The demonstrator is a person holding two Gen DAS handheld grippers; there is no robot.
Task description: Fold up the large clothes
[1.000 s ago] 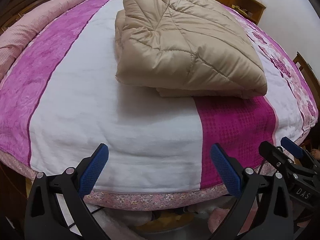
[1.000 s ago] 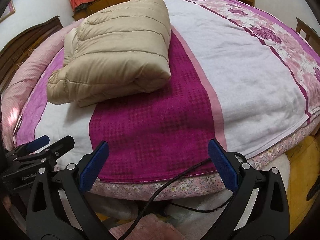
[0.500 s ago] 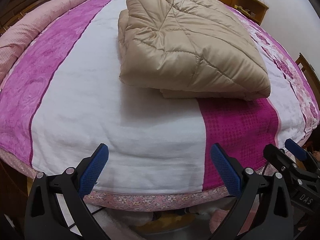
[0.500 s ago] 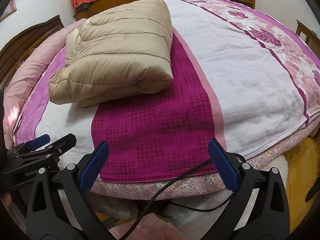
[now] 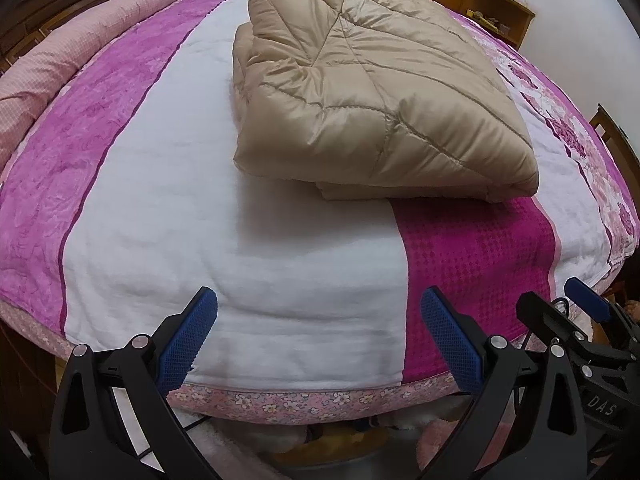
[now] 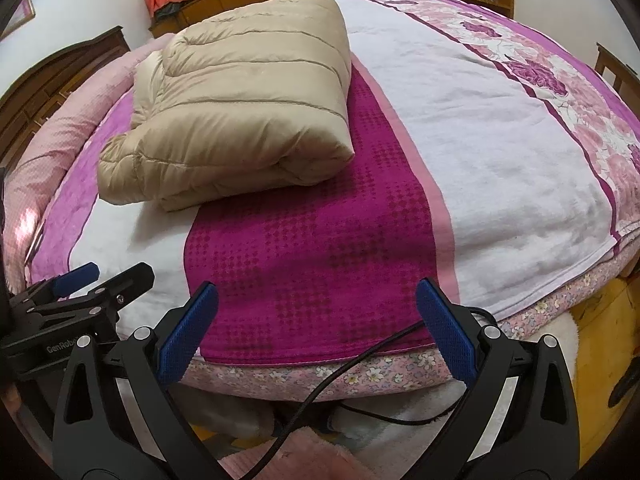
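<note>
Beige quilted puffy coat (image 5: 372, 92), folded, on bedspread (image 5: 248, 248)

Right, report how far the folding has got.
Done: the beige padded jacket lies folded into a compact bundle on the bed. In hand: nothing; the left gripper and right gripper are open and empty, short of the bed's edge. Left: no visible unfolded clothing.

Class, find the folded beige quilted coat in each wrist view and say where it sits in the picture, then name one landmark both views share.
Left wrist view: the folded beige quilted coat fills the upper centre, on the bed.
Right wrist view: the coat lies upper left of centre.
Shared landmark: the dark magenta stripe of the bedspread, running from under the coat's near edge towards the grippers.
</note>
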